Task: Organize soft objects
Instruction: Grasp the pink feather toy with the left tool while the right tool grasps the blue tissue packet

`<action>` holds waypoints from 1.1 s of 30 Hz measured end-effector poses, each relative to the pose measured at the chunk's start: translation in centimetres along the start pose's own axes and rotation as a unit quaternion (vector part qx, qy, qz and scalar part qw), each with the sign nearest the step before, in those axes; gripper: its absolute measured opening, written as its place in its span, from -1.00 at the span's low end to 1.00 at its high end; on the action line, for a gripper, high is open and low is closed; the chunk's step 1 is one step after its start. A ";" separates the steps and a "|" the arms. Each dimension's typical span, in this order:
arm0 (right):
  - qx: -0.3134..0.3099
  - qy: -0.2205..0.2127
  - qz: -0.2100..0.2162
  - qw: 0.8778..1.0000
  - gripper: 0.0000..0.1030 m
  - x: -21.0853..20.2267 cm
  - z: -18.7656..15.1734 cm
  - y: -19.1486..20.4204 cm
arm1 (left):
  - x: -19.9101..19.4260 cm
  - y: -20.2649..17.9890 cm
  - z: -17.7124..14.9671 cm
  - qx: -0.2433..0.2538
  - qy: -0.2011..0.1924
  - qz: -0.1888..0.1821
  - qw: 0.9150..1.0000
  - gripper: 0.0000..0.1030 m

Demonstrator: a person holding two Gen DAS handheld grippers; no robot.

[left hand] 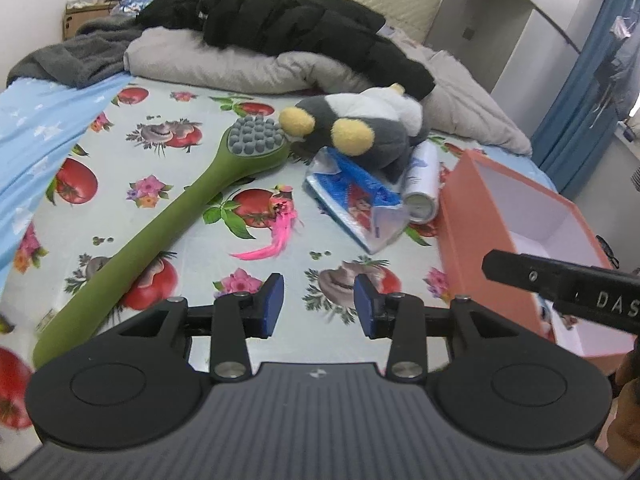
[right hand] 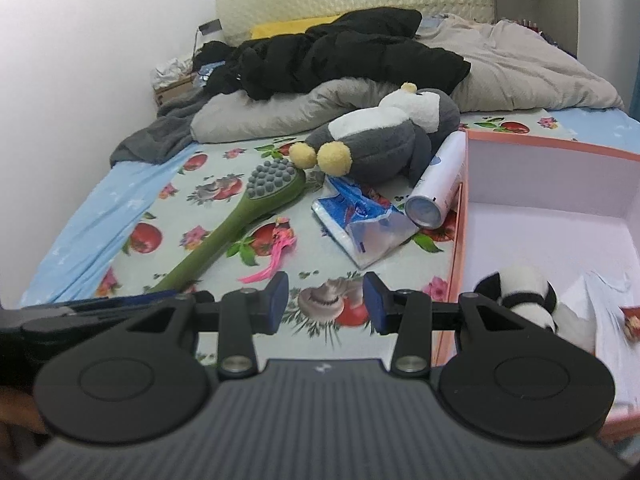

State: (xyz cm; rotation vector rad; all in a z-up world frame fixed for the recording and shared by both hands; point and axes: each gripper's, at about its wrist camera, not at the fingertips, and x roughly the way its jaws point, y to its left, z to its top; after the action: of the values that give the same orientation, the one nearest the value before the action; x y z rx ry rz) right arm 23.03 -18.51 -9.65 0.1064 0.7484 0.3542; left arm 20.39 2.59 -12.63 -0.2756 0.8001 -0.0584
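On the fruit-print bed [left hand: 168, 240], both grippers, left [left hand: 319, 304] and right [right hand: 325, 303], hover parted and empty; the penguin plush [right hand: 384, 140] lies mid-bed beside the orange box [right hand: 460, 240], which already holds a panda toy [right hand: 520, 292].

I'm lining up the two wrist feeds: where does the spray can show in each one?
Left wrist: spray can right of centre, between penguin plush and orange box.
Right wrist: spray can right of centre, against the box's left wall.
Shared landmark: the green massage brush.
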 end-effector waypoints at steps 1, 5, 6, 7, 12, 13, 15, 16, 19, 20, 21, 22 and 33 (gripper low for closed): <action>0.001 0.003 -0.002 1.000 -0.14 0.8 0.3 -0.1 | 1.0 0.2 0.3 0.001 0.003 0.001 1.000 -0.14; 0.001 0.016 -0.007 1.000 -0.14 4.2 1.7 -0.6 | 4.5 0.9 1.3 0.012 0.012 0.009 1.000 -0.14; 0.001 0.019 -0.008 1.000 -0.14 5.0 2.1 -0.7 | 5.4 1.0 1.5 0.016 0.013 0.012 1.000 -0.14; 0.001 0.022 -0.009 1.000 -0.14 6.0 2.5 -0.8 | 6.2 1.1 1.8 0.020 0.013 0.013 1.000 -0.14; -0.006 0.032 -0.010 0.999 -0.14 10.0 4.3 -1.1 | 10.5 2.1 3.2 0.011 0.021 0.013 1.000 -0.12; -0.008 0.034 -0.012 0.999 -0.14 10.8 4.6 -1.2 | 11.3 2.2 3.5 0.011 0.022 0.013 1.000 -0.11; -0.009 0.037 -0.017 0.999 -0.14 12.3 5.3 -1.3 | 13.0 2.5 4.1 0.011 0.025 0.011 1.000 -0.09; -0.009 0.038 -0.017 0.999 -0.14 13.1 5.6 -1.4 | 13.7 2.7 4.3 0.011 0.024 0.012 1.000 -0.01; -0.014 0.041 -0.027 0.999 -0.14 15.0 6.3 -1.7 | 15.7 3.0 5.0 0.009 0.022 0.007 1.000 0.06; -0.017 0.042 -0.032 0.998 -0.14 15.7 6.4 -1.8 | 16.5 3.2 5.1 0.007 0.025 0.006 1.000 0.06; -0.020 0.044 -0.037 0.998 -0.14 16.3 6.5 -1.9 | 17.2 3.3 5.3 0.006 0.026 0.004 1.000 0.06; -0.022 0.046 -0.043 0.998 -0.14 16.8 6.6 -2.1 | 17.7 3.3 5.3 0.005 0.027 0.001 1.000 0.06; -0.040 0.081 -0.040 0.995 -0.34 20.3 6.0 -2.9 | 20.4 3.6 5.5 0.020 0.009 0.014 1.000 0.06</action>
State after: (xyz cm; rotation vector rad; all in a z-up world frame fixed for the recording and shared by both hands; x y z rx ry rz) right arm 41.69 -13.90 -19.00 -0.0284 0.8949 0.3195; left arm 38.34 4.06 -24.25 -0.2257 0.8202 -0.0500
